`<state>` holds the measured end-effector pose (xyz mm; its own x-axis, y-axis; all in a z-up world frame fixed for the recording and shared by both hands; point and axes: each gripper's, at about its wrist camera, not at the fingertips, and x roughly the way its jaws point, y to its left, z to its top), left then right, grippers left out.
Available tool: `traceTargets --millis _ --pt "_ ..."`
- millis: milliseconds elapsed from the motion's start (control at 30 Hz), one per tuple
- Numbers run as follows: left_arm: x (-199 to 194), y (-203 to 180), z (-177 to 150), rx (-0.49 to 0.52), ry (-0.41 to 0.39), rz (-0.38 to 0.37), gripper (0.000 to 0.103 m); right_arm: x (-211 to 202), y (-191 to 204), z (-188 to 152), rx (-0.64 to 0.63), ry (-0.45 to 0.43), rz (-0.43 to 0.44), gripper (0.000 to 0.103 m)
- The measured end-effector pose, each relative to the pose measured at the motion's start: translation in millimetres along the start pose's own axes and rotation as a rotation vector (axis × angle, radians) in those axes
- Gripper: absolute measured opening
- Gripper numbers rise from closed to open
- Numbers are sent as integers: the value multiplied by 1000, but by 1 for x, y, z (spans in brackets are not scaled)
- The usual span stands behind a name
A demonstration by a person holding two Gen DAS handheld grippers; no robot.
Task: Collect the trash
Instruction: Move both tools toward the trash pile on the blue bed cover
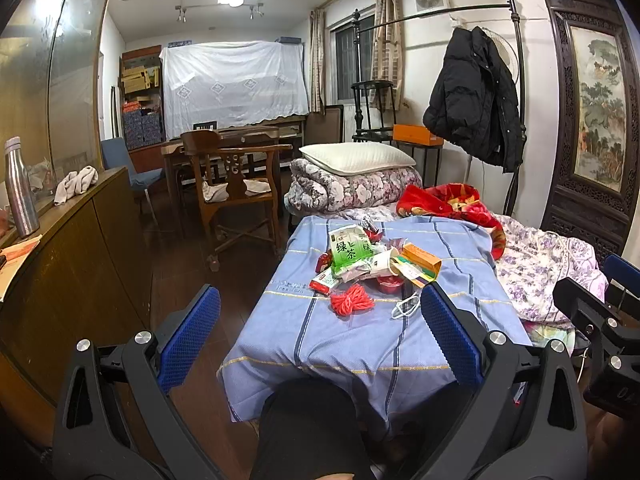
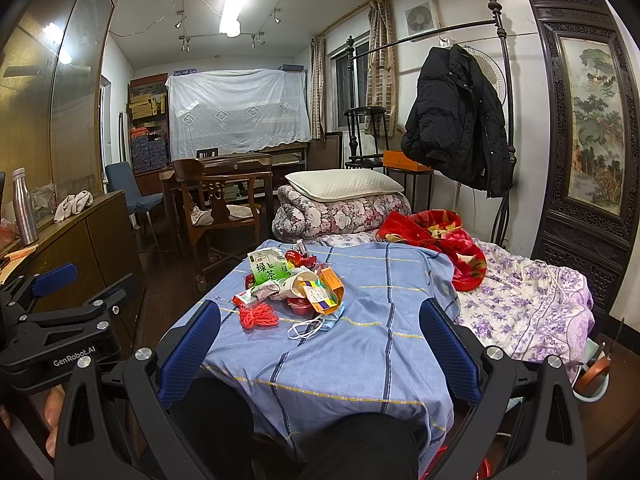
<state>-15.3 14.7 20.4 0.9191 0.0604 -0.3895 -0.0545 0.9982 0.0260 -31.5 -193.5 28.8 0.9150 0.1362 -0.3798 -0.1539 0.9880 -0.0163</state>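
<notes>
Blue sheet (image 1: 360,344): trash pile (image 1: 368,264) sat mid-frame
left gripper (image 1: 320,340): spread wide, empty, lower frame
right gripper (image 2: 320,344): same deal

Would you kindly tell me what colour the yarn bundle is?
The yarn bundle is red-orange, clearest in the right wrist view.

L tongs (image 1: 320,332) & R tongs (image 2: 320,336) wide open, tilted slightly down, empty

Red tub (image 2: 301,305) half under wrappers
</notes>
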Motion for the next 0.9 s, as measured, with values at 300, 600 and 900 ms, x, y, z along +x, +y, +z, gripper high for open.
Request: traceTargets --millis 300,600,900 --pt "5 5 -7 -3 11 8 96 9 -1 -3 5 9 2 97" --pt "41 16 -13 -10 72 41 96 43 -14 -13 49 89 -3 97" --pt "142 45 -48 -43 233 85 97 134 -46 -61 134 219 -13 97"
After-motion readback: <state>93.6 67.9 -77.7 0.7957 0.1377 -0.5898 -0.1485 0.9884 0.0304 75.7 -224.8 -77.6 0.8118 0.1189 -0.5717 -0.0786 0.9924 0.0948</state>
